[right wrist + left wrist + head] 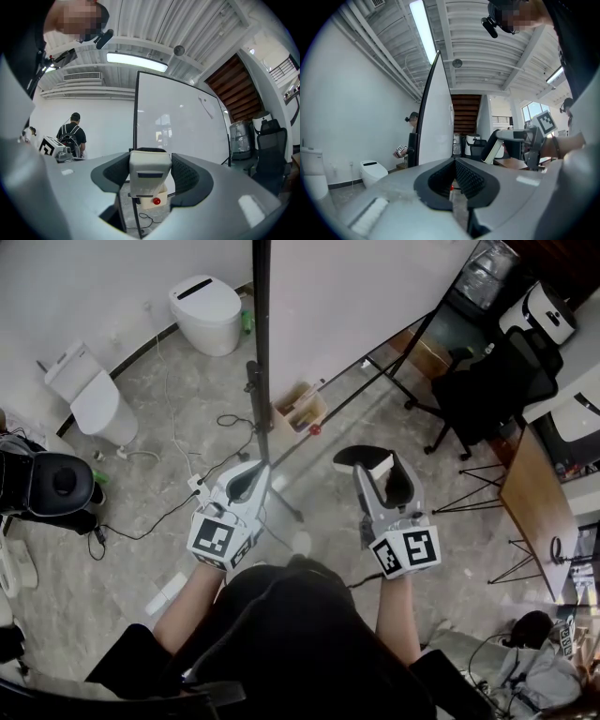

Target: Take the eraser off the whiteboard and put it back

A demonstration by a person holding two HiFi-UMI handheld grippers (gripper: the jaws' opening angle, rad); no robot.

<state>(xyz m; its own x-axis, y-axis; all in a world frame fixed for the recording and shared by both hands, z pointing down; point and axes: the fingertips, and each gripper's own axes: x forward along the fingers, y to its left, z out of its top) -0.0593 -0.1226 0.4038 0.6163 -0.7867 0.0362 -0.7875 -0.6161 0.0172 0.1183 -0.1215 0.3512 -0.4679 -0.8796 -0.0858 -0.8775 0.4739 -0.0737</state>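
**Q:** Where is the eraser [149, 174]?

**A:** Between the jaws of the right hand-held gripper [382, 482]. The jaws stand wide and both pads press on its sides. Its pale body faces the gripper camera and its dark edge points toward the whiteboard [183, 122]. The eraser is off the board, with a visible gap between the two.

**Q:** What is the left hand-held gripper [453, 180] doing?

**A:** Its jaws are pressed together with nothing between them. It is held level, beside the board's near edge.

**Q:** Which step is in hand?

**A:** Removal looks complete, so the return step is likely pending.

**Q:** What does the next move call for?

**A:** Probably this:
1. Bring the eraser squarely to the board face.
2. Seat its dark side flat on the board.
3. Spread the jaws only once it holds there. If it goes on tilted, it may drop.
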